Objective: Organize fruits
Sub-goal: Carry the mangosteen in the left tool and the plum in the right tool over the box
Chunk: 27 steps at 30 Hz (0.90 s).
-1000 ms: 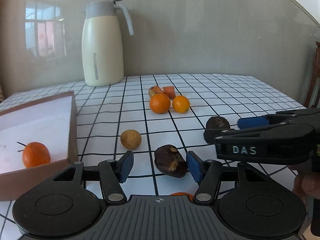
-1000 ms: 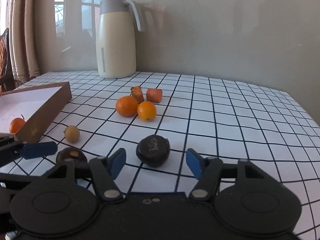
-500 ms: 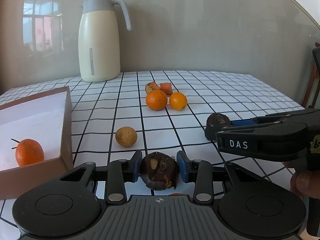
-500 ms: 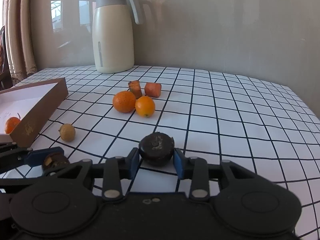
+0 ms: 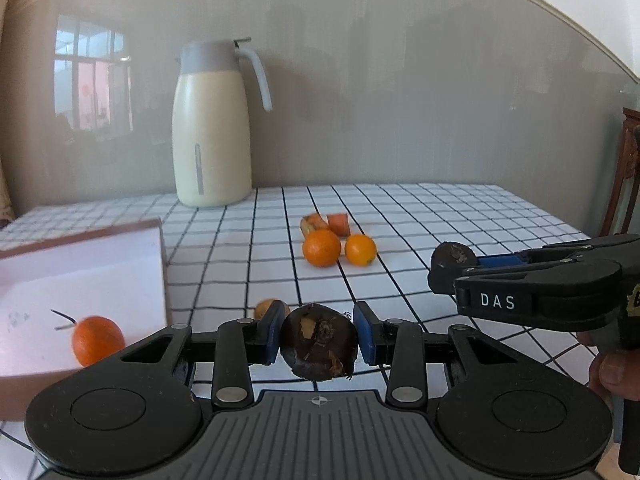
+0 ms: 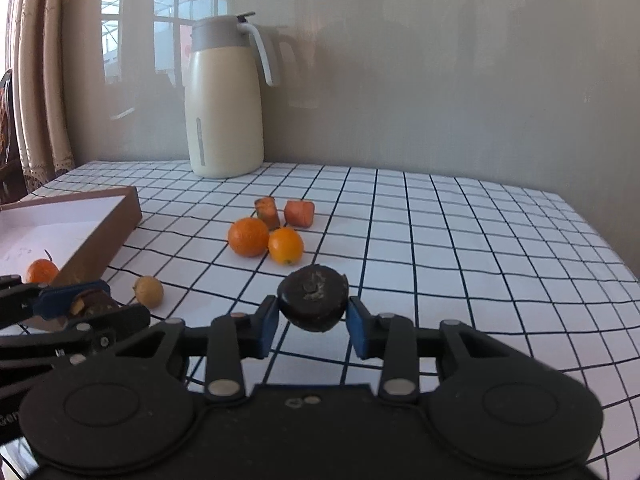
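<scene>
My left gripper (image 5: 319,336) is shut on a dark brown fruit (image 5: 319,344) and holds it above the checked table. My right gripper (image 6: 312,322) is shut on a second dark round fruit (image 6: 313,302), also lifted; it shows in the left wrist view (image 5: 454,258). A brown box (image 5: 80,264) with a white inside stands at the left and holds one orange (image 5: 97,340). Two oranges (image 5: 321,248) (image 5: 361,250) and two carrot pieces (image 5: 338,224) lie mid-table. A small tan fruit (image 6: 149,291) lies near the box.
A cream jug (image 5: 212,128) with a grey lid stands at the back by the wall. The checked tablecloth (image 6: 480,240) stretches to the right. A wooden chair (image 5: 628,168) is at the far right edge. Curtains (image 6: 36,80) hang at the left.
Both grippers closed on their dark fruits about half a second ago and have since lifted them off the table. The view has risen and tilted up.
</scene>
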Each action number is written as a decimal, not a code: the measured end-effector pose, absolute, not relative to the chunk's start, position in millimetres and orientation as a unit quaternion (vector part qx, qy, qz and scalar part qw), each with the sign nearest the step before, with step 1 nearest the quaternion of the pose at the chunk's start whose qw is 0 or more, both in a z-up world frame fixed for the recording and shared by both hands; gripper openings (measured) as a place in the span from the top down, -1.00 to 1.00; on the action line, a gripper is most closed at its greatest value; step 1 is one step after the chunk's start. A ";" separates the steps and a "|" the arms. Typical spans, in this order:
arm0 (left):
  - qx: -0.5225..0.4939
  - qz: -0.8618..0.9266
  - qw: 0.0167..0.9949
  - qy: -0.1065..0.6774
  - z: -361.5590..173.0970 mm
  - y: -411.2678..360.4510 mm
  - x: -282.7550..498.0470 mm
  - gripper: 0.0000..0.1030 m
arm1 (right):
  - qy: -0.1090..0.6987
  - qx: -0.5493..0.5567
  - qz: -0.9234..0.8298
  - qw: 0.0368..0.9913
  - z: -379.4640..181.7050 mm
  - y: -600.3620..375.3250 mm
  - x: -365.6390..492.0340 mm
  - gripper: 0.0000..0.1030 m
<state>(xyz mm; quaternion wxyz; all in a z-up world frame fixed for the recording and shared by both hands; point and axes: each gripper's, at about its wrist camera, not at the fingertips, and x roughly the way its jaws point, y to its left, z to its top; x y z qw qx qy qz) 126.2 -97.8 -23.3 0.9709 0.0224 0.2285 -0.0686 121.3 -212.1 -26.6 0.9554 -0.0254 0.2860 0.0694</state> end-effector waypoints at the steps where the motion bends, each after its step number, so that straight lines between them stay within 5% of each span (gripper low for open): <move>1: 0.023 -0.067 0.972 0.224 -20.3 -95.6 124.5 0.26 | 0.284 -0.026 0.070 0.956 -24.9 -210.6 119.8 0.45; 27: 0.023 0.023 0.983 0.179 13.1 -2.0 100.0 0.26 | 0.216 -0.048 0.138 0.965 11.0 -144.0 96.0 0.45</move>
